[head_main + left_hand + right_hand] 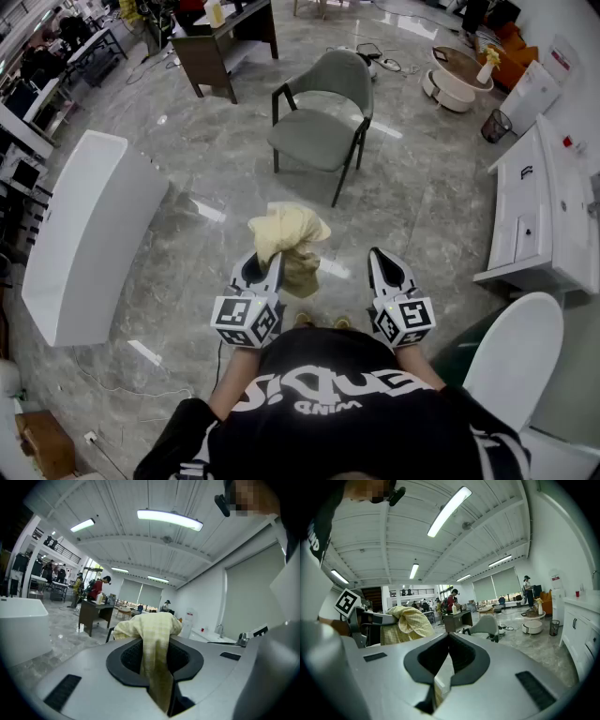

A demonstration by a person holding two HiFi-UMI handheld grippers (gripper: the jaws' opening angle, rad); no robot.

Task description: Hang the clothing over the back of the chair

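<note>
Two grippers are out in front of the person at about the same height, both pointing roughly level across the marble floor [216, 169]. The left gripper [269, 265] has the clothing [289, 236], a pale yellow checked piece, pinched between its jaws. In the left gripper view you can see the fabric [157, 644] running down through the slot with the pads pressed onto it, and the rest is bunched in a lump over the tips. From the head view that lump flops over toward the right side and hangs in the air, clear of the floor.

The right gripper [379, 259] has nothing in it. Its own view shows just a thin gap between the jaws, with pale floor visible through it. It sits just beside the cloth without touching it, and from that view the yellow bundle [408, 620] is off to the left, draped on the other gripper.

The grey-green armchair [323, 111] stands further ahead with black legs, its seat facing left and its backrest on the far right side. It's well apart from the clothing, and nothing is on the backrest yet. A dark wooden desk [225, 42] stands behind it, a long white block [89, 234] is on the left and a white vanity cabinet [539, 202] on the right.
</note>
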